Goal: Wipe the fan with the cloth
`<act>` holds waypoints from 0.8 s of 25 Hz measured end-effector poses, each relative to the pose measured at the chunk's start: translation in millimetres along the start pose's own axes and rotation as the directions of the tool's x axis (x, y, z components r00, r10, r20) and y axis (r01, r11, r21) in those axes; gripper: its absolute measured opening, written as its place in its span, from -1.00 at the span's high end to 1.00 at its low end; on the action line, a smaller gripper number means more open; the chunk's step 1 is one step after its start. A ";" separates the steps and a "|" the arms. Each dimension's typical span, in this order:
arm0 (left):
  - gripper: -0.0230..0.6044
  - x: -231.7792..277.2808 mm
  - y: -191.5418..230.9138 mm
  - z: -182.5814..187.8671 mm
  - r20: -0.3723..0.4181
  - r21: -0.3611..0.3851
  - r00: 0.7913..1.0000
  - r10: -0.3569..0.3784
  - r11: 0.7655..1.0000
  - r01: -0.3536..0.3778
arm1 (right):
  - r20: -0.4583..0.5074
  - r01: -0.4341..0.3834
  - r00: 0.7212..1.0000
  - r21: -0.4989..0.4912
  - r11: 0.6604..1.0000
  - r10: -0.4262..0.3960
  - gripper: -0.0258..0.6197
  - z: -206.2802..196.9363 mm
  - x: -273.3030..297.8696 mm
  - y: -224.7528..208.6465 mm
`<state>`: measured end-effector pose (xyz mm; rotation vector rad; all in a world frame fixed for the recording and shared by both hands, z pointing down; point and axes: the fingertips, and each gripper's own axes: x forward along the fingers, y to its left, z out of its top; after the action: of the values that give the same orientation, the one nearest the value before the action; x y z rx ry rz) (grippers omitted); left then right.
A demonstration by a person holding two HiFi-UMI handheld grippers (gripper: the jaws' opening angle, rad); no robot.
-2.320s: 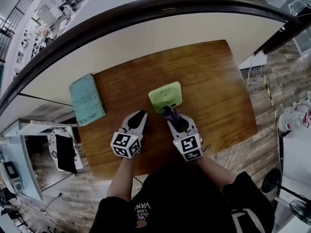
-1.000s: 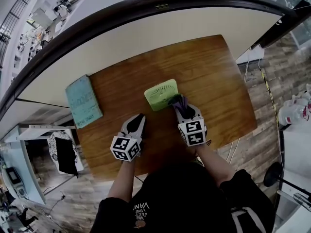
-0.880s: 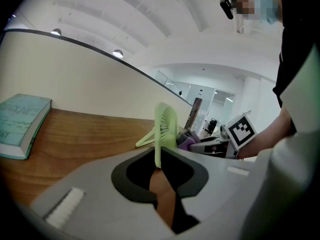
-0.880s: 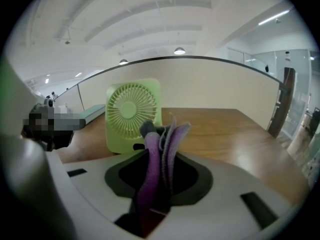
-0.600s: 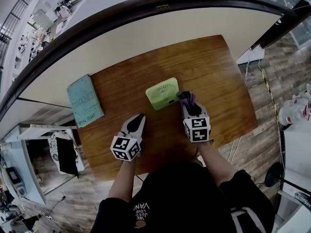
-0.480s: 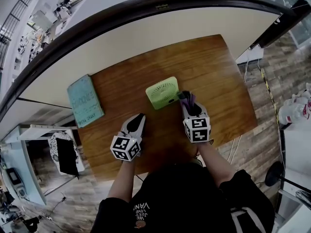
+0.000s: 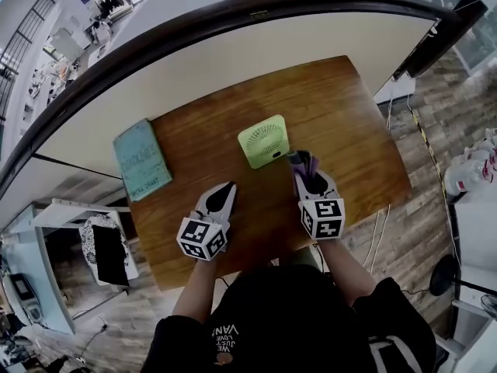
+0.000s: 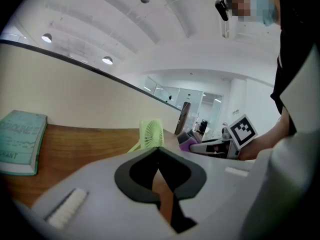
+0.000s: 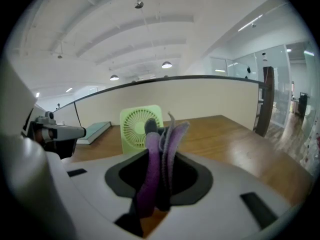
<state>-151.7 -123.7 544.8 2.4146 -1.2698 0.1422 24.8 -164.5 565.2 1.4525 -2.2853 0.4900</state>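
- Head view: the fan (image 7: 263, 141) sits just upper-left of your right gripper (image 7: 304, 167), the nearer one; your left gripper (image 7: 224, 192) lies lower left.
- Left gripper view: jaws closed, empty.
- Right gripper view: jaws grip the cloth (image 9: 161, 149); fan dead ahead.

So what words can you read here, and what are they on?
"WE JUST LOVE VAN", upside down, last word unclear: the person's black shirt.
Teal book: cover print too blurred to read.
Marker cubes: black-and-white squares, no words.
Green fan: nothing printed that shows.
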 end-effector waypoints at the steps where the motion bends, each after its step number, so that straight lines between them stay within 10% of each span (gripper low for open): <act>1: 0.89 -4.8 -3.4 2.9 0.005 0.007 1.000 -0.006 1.000 0.006 | 0.015 0.004 1.000 0.003 1.000 -0.004 0.55 2.1 -8.0 3.2; 20: 0.89 -76.4 -66.9 18.7 0.076 0.065 0.995 -0.066 0.996 0.061 | 0.119 -0.045 0.992 -0.005 0.999 0.045 0.55 6.1 -113.8 58.3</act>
<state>-143.8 -38.9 486.4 2.5332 -1.2382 0.0709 15.1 -55.7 498.5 1.4681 -2.4154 0.4239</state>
